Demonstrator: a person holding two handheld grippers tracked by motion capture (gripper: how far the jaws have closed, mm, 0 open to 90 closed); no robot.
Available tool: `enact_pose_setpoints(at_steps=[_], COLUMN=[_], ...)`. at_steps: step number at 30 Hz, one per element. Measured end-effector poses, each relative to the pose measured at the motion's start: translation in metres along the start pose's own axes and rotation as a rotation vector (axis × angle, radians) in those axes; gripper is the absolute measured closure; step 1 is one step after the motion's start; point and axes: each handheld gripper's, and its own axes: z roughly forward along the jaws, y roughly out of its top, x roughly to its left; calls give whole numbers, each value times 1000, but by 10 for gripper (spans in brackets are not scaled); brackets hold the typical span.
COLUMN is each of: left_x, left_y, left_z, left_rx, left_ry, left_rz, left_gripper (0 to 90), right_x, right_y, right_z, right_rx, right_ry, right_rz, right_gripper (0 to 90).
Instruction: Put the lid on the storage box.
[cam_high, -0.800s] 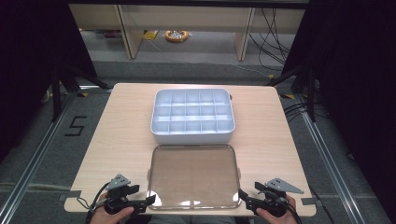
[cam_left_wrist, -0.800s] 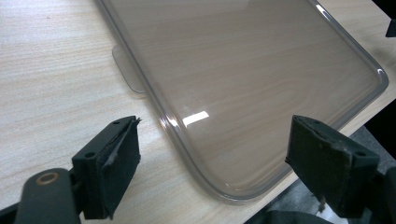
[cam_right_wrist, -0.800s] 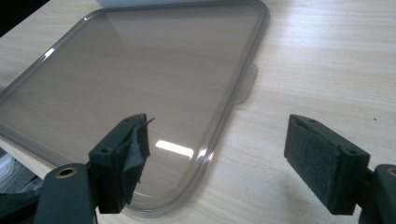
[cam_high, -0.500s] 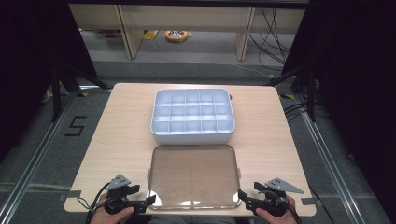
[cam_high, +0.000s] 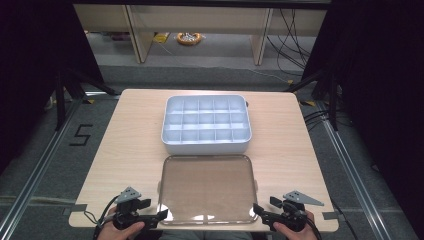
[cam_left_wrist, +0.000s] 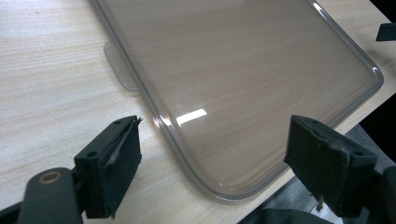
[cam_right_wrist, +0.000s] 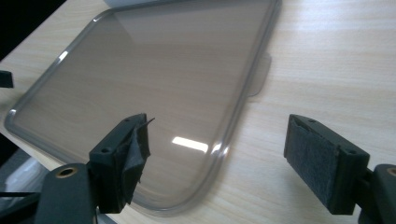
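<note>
We see a clear plastic lid (cam_high: 207, 189) lying flat at the near edge of the wooden table (cam_high: 130, 130), just in front of a white compartment box (cam_high: 206, 125) with its grid of cells open. Our left gripper (cam_high: 161, 216) sits at the lid's near left corner, jaws spread wide astride that corner. Our right gripper (cam_high: 256, 209) mirrors it at the near right corner, jaws likewise spread, gripping nothing.

One table (cam_high: 130, 135) — one compartment box (cam_high: 206, 125), one clear lid (cam_high: 206, 189), two grippers — left (cam_high: 152, 218), right (cam_high: 264, 218).
</note>
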Motion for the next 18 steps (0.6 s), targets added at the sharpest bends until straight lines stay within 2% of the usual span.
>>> enact_pose_setpoints(at_steps=[1,2,3,4,5,6,7,8,9,10,11,13,14,16,17,18], left_x=[-1,-1,-1,-3,-1,0,3,4,4,10,13,18,18,20,21,22], left_y=[1,2,2,4,7,9,11,12,12,14,14,17,17,19,20,20], left_z=[2,2,2,4,5,6,7,8,8,9,7,7,7,12,15,16], left_rx=[-9,-1,-1,-11,-22,-23,-20,-18,-18,-9,10,11,11,18,28,41], left_ry=[-5,-10,-10,-25,-24,-17,-14,-17,-17,-25,-13,-16,-16,-2,2,2], left_rz=[-14,-13,-13,-41,-39,-41,-31,-45,-45,-58,-40,-43,-43,-51,-63,-65], left_gripper=[188,208,225,225,243,257,275,281,289,315,328,385,401,421,425,433], right_x=[3,1,1,2,5,4,6,7,8,8,7,8,7,5,8,4], right_y=[-1,0,0,-1,0,0,0,0,0,1,1,2,2,2,2,3], right_z=[1,3,3,5,7,9,10,11,12,13,13,13,14,16,16,18], right_rx=[3,0,0,-6,-1,-2,3,13,12,13,22,13,3,-10,8,-3], right_ry=[16,21,21,41,58,54,53,58,64,63,69,52,78,75,74,83], right_rz=[48,15,15,30,55,35,38,33,46,50,51,56,66,73,123,90], right_gripper=[236,237,237,238,241,242,243,245,247,249,250,250,250,252,253,255])
